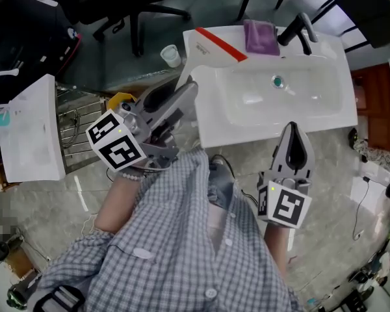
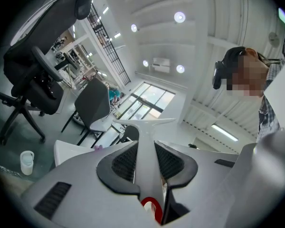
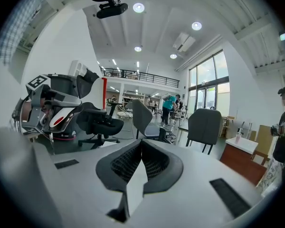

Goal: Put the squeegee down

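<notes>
- The left gripper (image 2: pixel 146 148) holds the squeegee (image 2: pixel 145 170) tight by its white handle, with both jaws pressed on it.
- The squeegee's wide end with the red strip (image 1: pixel 220 44) sticks out past the jaws, over the left corner of the white sink (image 1: pixel 325 112). I cannot tell if it touches the sink.
- The right gripper (image 3: pixel 141 143) has its jaws shut with nothing in them. It hangs at the near edge of the sink.
- A purple cloth (image 1: pixel 260 36) and a black tap (image 1: pixel 299 28) sit at the back of the sink.
- A small cup (image 1: pixel 171 55) stands on the floor.
</notes>
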